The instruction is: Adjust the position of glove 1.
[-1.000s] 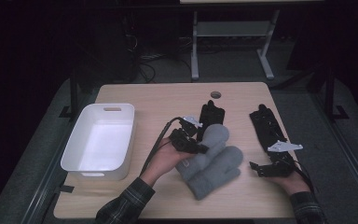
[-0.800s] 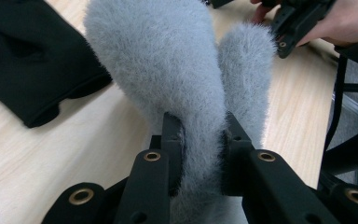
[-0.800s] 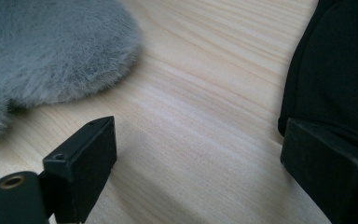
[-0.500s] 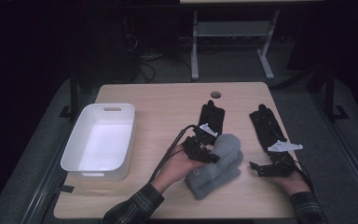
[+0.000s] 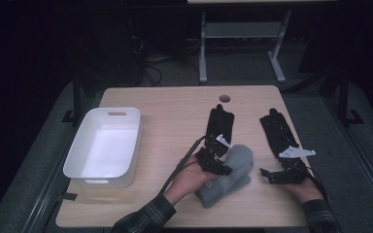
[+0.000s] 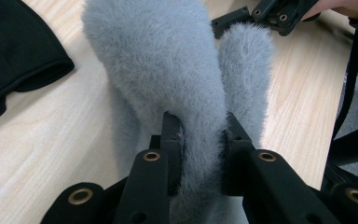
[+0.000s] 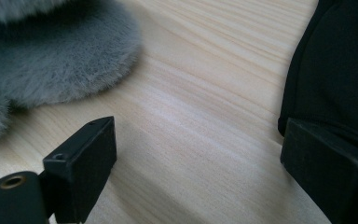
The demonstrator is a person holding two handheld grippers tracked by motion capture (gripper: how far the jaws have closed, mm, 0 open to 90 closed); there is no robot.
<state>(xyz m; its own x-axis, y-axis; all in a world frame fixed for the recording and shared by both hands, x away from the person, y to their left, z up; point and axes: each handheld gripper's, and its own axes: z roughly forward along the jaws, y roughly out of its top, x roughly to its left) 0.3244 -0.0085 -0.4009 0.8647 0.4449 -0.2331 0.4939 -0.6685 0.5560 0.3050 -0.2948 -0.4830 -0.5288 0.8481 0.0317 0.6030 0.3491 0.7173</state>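
Presently, the counter is seen to carry a white bin at its left, two black gloves toward the far side, and a pair of grey fuzzy mittens near the front centre. One mitten is pinched at its edge between the closed jaws of the left claw and is raised over its mate. The right claw is held open, empty, just beside the mittens. A lift appears to be in hand; carriage leftward to the bin is judged to be required next. Compared with half a second earlier, the gripped mitten is drawn slightly nearer the person.
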